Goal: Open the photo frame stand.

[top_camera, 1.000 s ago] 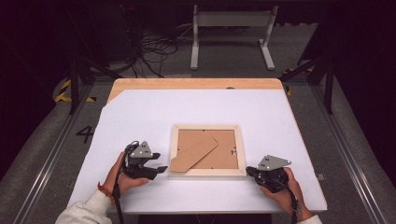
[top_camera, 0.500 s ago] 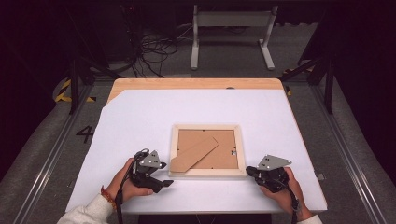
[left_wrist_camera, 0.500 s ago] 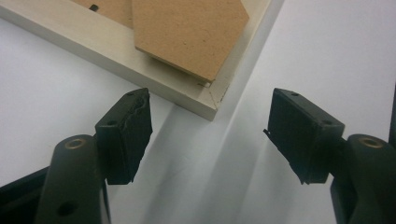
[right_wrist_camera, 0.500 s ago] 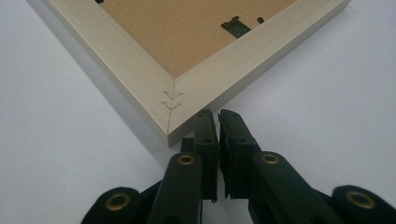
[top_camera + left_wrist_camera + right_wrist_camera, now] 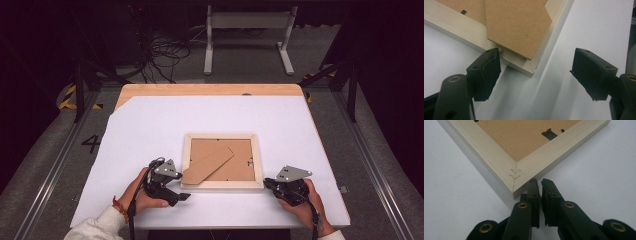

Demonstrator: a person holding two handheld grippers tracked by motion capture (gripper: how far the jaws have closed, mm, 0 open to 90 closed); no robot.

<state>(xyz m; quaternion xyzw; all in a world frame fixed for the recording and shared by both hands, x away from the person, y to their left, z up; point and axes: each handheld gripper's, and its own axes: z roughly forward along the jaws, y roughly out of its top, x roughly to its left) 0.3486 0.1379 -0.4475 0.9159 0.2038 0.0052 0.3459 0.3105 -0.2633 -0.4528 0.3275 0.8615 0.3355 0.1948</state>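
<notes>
A pale wooden picture frame (image 5: 221, 184) lies face down on the white table, its brown backing board (image 5: 235, 162) up. A loose brown fibreboard stand (image 5: 207, 165) lies slanted across the backing, its end over the frame's near left corner (image 5: 530, 68). My left gripper (image 5: 175, 192) is open at that corner, one finger (image 5: 485, 71) touching the frame's edge, the stand's tip (image 5: 519, 27) just ahead. My right gripper (image 5: 272, 185) is shut with nothing in it, its tips (image 5: 540, 183) against the frame's near right corner (image 5: 515, 178).
The white sheet (image 5: 150, 125) covers the table, with a bare wooden strip (image 5: 210, 90) at the far edge. A small metal turn clip (image 5: 550, 133) sits on the backing near the right rail. Beyond the table are cables and a metal stand (image 5: 247, 22) on the floor.
My left gripper has shifted right and nearer along the front edge toward the frame's near left corner. The right gripper has stayed put.
</notes>
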